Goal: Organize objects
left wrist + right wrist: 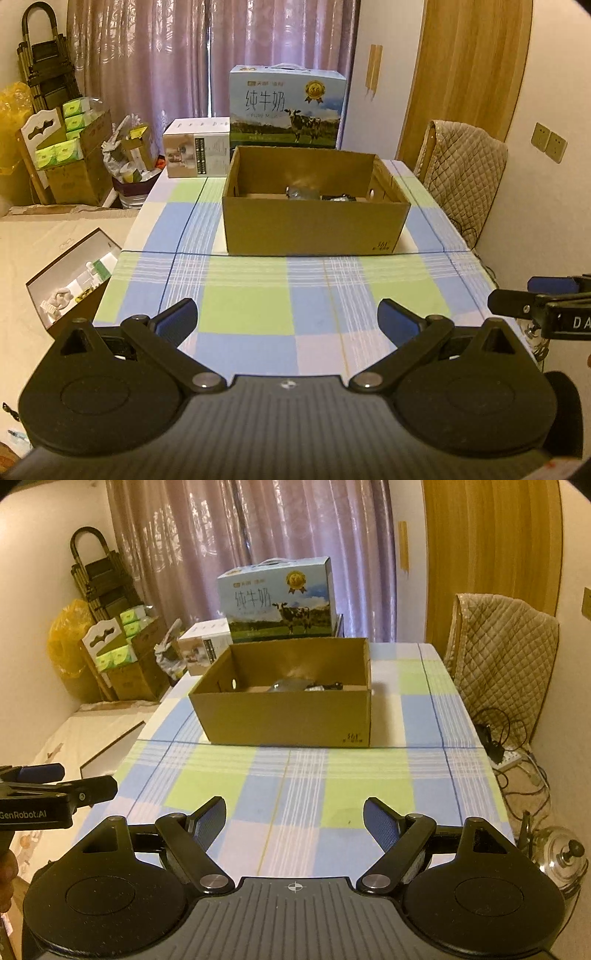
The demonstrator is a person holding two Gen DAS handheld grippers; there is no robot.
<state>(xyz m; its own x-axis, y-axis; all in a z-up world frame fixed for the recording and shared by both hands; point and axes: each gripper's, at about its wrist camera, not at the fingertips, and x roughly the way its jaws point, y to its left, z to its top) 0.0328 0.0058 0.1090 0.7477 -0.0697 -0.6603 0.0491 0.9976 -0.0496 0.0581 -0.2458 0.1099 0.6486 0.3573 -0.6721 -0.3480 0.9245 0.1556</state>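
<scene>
An open cardboard box [314, 229] [288, 716] stands mid-table on the checked cloth. Inside it lie a clear plastic-wrapped item [301, 192] [288, 684] and a dark small object [341, 198] [327, 686], both partly hidden by the front wall. My left gripper [288, 317] hovers open above the near part of the table, nothing between its blue pads. My right gripper [293, 818] is likewise open and empty, well short of the box. Each gripper shows at the edge of the other's view: the right gripper [532, 299], the left gripper [62, 782].
A blue milk carton case [286, 107] [279, 600] and a small white box [197, 151] [203, 642] stand behind the cardboard box. A padded chair [465, 173] [506, 650] is at the table's right. A glass pot lid [557, 853] and cables [498, 738] lie right; an open flat box [74, 277] lies left.
</scene>
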